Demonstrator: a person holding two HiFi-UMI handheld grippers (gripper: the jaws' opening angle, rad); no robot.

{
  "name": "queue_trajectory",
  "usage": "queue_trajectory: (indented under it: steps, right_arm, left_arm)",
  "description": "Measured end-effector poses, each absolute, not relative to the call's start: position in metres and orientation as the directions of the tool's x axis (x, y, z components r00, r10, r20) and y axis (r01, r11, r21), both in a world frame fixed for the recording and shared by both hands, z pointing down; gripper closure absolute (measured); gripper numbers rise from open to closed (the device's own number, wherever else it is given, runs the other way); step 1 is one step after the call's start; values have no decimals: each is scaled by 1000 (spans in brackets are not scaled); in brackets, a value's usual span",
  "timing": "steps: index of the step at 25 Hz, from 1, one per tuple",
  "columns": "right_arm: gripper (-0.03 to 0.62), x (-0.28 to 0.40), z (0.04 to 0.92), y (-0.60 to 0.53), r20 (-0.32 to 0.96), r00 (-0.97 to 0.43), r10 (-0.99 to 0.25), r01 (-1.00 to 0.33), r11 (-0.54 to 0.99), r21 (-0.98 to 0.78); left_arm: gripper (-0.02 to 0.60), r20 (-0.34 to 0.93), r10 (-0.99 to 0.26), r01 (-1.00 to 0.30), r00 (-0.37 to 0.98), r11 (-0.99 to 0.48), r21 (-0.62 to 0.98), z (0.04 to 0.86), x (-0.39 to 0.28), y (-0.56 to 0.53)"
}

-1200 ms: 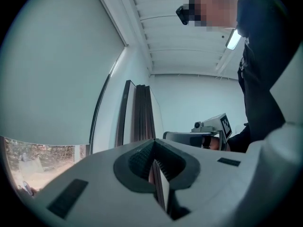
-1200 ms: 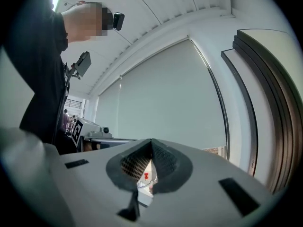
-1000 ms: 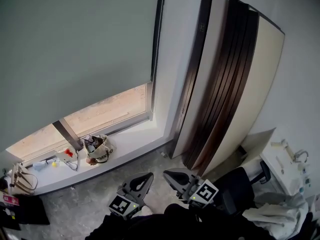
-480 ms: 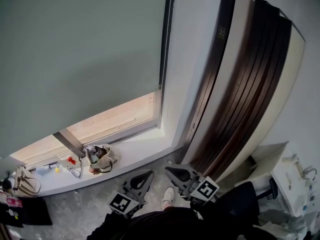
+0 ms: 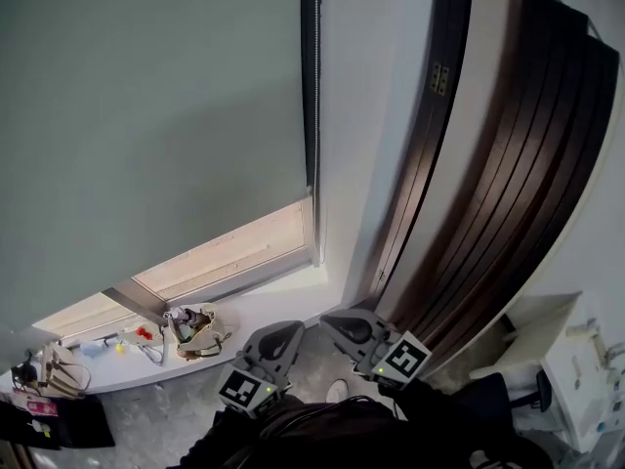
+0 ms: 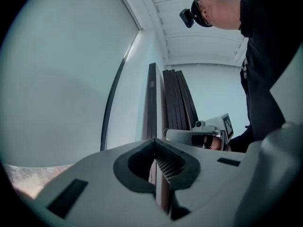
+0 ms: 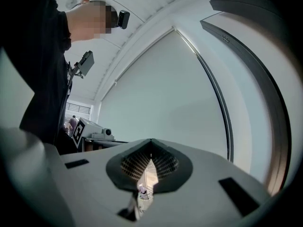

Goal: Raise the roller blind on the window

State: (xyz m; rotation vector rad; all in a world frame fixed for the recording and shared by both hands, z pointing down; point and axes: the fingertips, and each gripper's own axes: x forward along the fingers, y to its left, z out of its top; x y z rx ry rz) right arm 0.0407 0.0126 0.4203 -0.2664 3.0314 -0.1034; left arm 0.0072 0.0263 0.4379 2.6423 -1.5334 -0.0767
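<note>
A grey roller blind (image 5: 146,135) covers most of the window and leaves a bright strip of glass (image 5: 225,252) bare at the bottom. Its bead chain (image 5: 316,115) hangs along the blind's right edge beside the dark frame. My left gripper (image 5: 283,334) and right gripper (image 5: 337,322) are low in the head view, side by side, well below the chain and touching nothing. Both are shut and empty. The left gripper view shows my left gripper (image 6: 155,143) aimed up at the blind (image 6: 61,79). In the right gripper view, my right gripper (image 7: 151,143) points at the blind (image 7: 165,93) and chain (image 7: 223,112).
Tall dark folded panels (image 5: 488,164) lean against the wall right of the window. The white sill (image 5: 264,311) holds a bag (image 5: 195,325) and small items; another bag (image 5: 54,374) sits at its left end. A white unit (image 5: 576,360) stands at the right.
The head view has swung up and closer to the window, so the chain and frame now run near the middle. Both grippers stay low and shut, drifting slightly forward.
</note>
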Motion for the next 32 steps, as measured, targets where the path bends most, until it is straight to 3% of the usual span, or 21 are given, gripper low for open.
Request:
queue_trajectory:
  steps: [9, 24, 32]
  right_arm:
    - [588, 21, 427, -57, -69, -970, -234, -227, 969, -94]
    - [588, -46, 415, -158, -80, -836, -543, -540, 840, -56]
    - [588, -52, 410, -179, -94, -789, -607, -606, 794, -49]
  left_arm:
    - [574, -25, -846, -841, 533, -532, 100, 436, -12, -51]
    - [574, -27, -670, -663, 742, -739, 120, 430, -92, -156]
    - [572, -46, -623, -617, 781, -780, 106, 433, -104, -186]
